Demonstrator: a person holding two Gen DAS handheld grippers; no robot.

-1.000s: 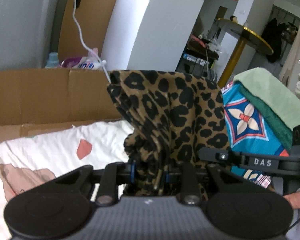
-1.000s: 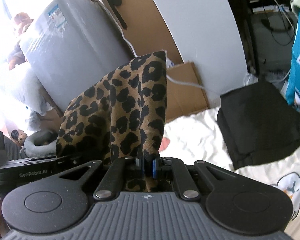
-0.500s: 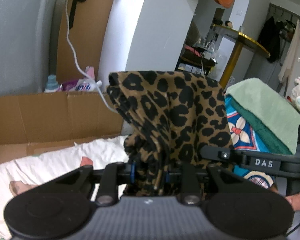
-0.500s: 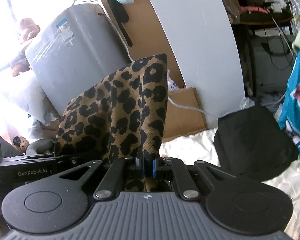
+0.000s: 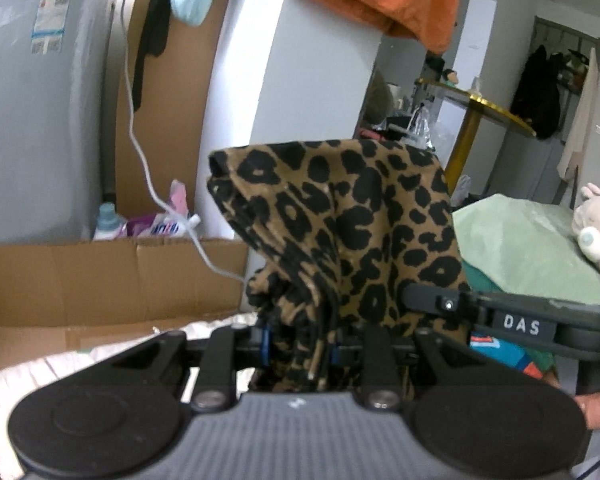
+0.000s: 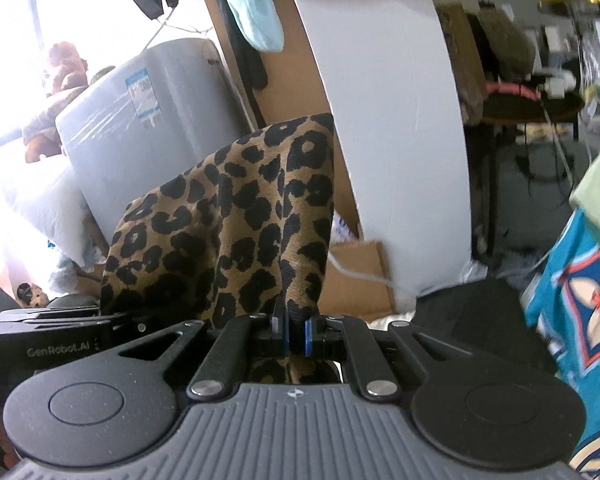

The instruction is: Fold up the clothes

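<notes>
A leopard-print garment (image 5: 352, 224) hangs bunched between both grippers, held up in the air. My left gripper (image 5: 300, 352) is shut on a thick bunch of its fabric. My right gripper (image 6: 296, 336) is shut on another edge of the same garment (image 6: 236, 232). The two grippers are close side by side: the right one shows at the right of the left wrist view (image 5: 520, 324), the left one at the left of the right wrist view (image 6: 56, 340). The garment's lower part is hidden behind the gripper bodies.
A white printed bedsheet (image 5: 60, 364) lies below, edged by a cardboard wall (image 5: 100, 276). A folded stack with a green cloth (image 5: 528, 248) and a teal patterned cloth (image 6: 572, 300) is at the right. A black folded garment (image 6: 476, 312), a white pillar (image 6: 392, 120) and a grey appliance (image 6: 140, 128) stand behind.
Both grippers have risen and tilted upward with the leopard garment still held; the bed and black garment have dropped lower in view, and hanging clothes above have come into sight.
</notes>
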